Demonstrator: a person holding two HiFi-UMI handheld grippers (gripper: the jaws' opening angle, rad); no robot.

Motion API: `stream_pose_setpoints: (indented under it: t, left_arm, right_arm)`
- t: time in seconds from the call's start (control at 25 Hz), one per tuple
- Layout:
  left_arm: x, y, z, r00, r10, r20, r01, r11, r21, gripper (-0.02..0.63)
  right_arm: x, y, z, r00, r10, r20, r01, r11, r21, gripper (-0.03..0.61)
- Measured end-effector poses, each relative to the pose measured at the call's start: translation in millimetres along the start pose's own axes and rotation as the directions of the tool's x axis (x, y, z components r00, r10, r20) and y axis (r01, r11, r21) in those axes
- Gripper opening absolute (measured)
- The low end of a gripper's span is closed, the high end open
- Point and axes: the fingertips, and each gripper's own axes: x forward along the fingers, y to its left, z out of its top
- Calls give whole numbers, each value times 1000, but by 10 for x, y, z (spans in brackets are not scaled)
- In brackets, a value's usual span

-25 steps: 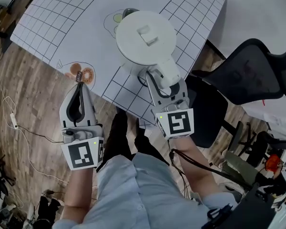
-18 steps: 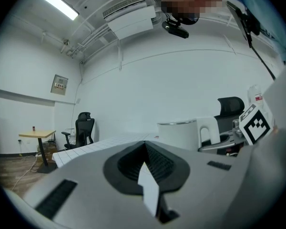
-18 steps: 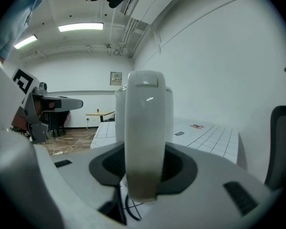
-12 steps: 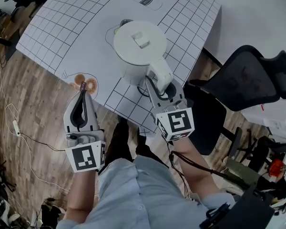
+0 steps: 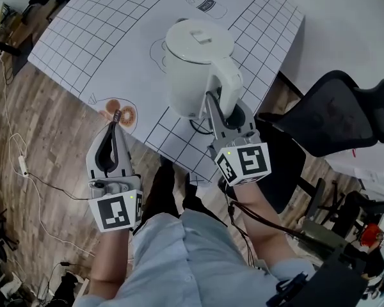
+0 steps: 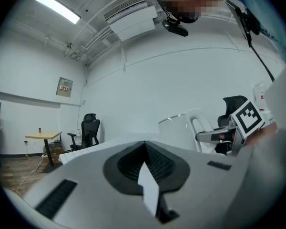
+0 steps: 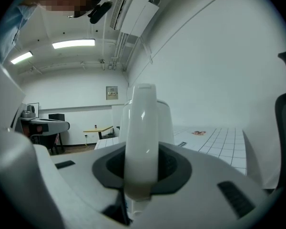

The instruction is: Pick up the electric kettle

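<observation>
The white electric kettle [image 5: 195, 62] stands out above the near edge of the gridded table [image 5: 102, 37], lid up and its handle [image 5: 227, 85] toward me. My right gripper [image 5: 221, 106] is shut on that handle; its jaws have just been closing, with the handle between them. In the right gripper view the handle [image 7: 142, 128] runs upright through my right gripper [image 7: 142, 168], both pads against it. My left gripper [image 5: 117, 116] is shut on nothing, off the table's left corner. From the left gripper view the kettle [image 6: 178, 130] shows at right, beyond my left gripper [image 6: 144, 144].
A black office chair [image 5: 333, 107] stands close on the right, beside the table corner. Printed pictures of doughnuts [image 5: 123, 114] mark the table's near corner. A white cable [image 5: 19, 165] lies on the wooden floor at left. A dark cord loops under the kettle [image 5: 198, 125].
My right gripper has closed on the kettle handle and moved up, and the kettle now shows its side and looks raised. The left gripper has hardly moved.
</observation>
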Motion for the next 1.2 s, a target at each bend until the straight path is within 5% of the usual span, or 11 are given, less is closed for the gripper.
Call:
stream_pose_setpoints:
  t: [0.44,1.0,1.2]
  left_arm:
    - [30,8,-24,1000,4,2,-4,1000,-4,-2]
    - [122,192,279,998,29,61,-30,1000,7,-2]
    - [151,352,270,997,78,30,-76,995,-59,-2]
  right_arm:
    - [-14,-73,129,999,-9,48,10,1000,-14,80]
    - [362,102,821,984,47,174,-39,998,-49,80]
    - [670,287,954,976,101,191,-90,994,-65,80]
